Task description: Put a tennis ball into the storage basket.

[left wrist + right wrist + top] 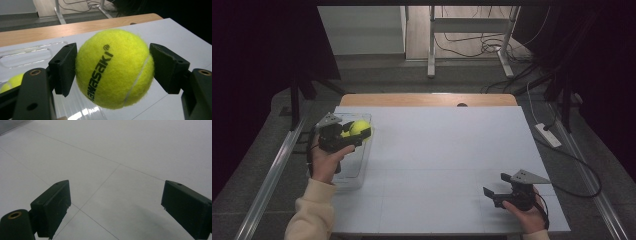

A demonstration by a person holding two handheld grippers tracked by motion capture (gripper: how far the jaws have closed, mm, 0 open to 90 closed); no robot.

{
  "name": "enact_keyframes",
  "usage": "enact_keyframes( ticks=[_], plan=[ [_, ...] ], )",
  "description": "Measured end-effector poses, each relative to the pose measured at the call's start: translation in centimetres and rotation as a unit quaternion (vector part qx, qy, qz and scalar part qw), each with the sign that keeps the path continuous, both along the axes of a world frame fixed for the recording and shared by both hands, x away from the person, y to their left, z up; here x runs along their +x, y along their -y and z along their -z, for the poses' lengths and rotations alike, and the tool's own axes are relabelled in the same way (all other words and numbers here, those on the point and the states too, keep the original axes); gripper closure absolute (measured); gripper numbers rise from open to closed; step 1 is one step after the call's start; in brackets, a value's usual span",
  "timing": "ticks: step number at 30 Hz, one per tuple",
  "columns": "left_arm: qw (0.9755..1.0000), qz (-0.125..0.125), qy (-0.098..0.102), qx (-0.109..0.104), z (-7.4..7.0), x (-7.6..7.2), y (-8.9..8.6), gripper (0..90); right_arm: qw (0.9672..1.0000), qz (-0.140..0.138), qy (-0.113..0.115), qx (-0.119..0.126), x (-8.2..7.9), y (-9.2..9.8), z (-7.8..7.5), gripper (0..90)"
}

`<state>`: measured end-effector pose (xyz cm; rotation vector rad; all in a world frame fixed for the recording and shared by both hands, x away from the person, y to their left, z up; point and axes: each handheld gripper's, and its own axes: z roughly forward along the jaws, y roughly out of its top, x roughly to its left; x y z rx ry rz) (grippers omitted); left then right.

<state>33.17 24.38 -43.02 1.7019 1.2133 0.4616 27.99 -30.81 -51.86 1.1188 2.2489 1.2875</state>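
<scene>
1. Left gripper [354,135]: fingers [63,67] clamped on a yellow tennis ball [114,68], one pad on each side. "KAWASAKI" print faces the left gripper view camera.
2. Ball position: off the surface, held over the clear plastic bin [354,172] at the left edge of the worktop [447,155]. High view puts it above the bin's far half.
3. Second yellow ball [11,82] partly visible low in the left gripper view, below and behind the left finger, lower than the gripped one. It appears to be inside the bin, but can't confirm contact with the bin floor.
4. Bin rim [32,53] shows as a transparent outline beyond the gripped ball, near the wooden strip at the worktop's far edge.
5. Right gripper [497,187]: fingers [53,206] spread wide, nothing between them. Hovering or resting low at the near right corner of the worktop; plain white surface with thin seam lines under it.
6. The two grippers are well apart, at opposite sides of the worktop.
</scene>
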Motion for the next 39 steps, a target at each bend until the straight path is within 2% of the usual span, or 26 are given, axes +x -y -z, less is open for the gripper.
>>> enact_keyframes(
  ticks=[16,25,39],
  plan=[
    [0.9993,-0.035,-0.005,0.015,0.9,-1.2,-2.6,27.0,1.0000,0.000,0.000,-0.001,0.0,-0.1,0.0,8.6],
    [0.9983,-0.055,-0.010,0.016,1.5,-1.6,-4.0,26.9,1.0000,0.000,0.000,-0.002,0.0,0.0,0.0,8.6],
    [0.9975,-0.065,-0.017,0.023,1.8,-1.6,-4.6,26.9,1.0000,-0.001,0.000,-0.003,-0.1,-0.1,0.0,8.6]
  ],
)
